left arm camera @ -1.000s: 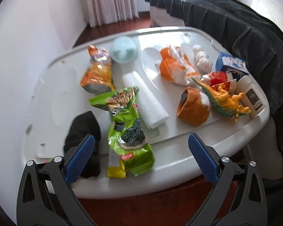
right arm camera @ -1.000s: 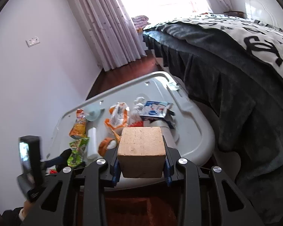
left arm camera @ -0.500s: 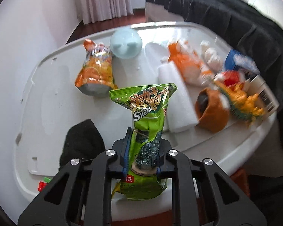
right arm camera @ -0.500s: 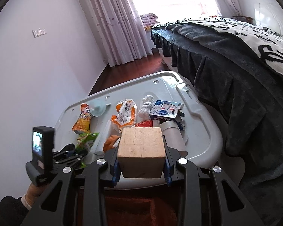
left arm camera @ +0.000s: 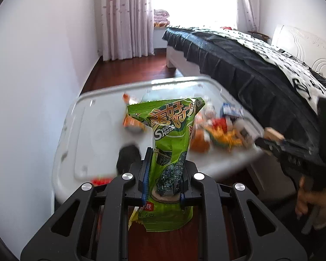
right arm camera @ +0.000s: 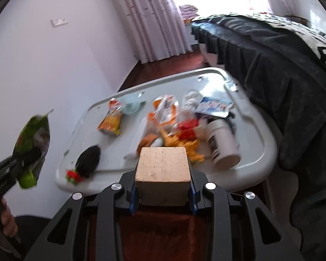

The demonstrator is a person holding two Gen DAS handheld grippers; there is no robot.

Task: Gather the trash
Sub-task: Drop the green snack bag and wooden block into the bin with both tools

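My left gripper point(left arm camera: 164, 179) is shut on a green snack bag point(left arm camera: 173, 139) and holds it upright, lifted off the white bin lid point(left arm camera: 97, 130). The bag also shows at the left of the right wrist view point(right arm camera: 31, 145). My right gripper point(right arm camera: 163, 189) is shut on a tan wooden block point(right arm camera: 163, 165) in front of the lid point(right arm camera: 256, 134). On the lid lie an orange snack bag point(right arm camera: 112, 120), an orange and white wrapper point(right arm camera: 165, 108), a blue and white packet point(right arm camera: 213, 105), and a white jar point(right arm camera: 222, 144).
A black sock point(right arm camera: 88, 161), a toy dinosaur point(right arm camera: 182, 143), a pale blue bowl point(right arm camera: 130, 106) and a small red and green piece point(right arm camera: 74, 175) are on the lid too. A dark-covered bed point(right arm camera: 282, 65) stands to the right, a white wall point(right arm camera: 54, 65) to the left.
My left gripper closed on the green snack bag and lifted it up and back from the lid. The right gripper kept hold of the block and shifted slightly.
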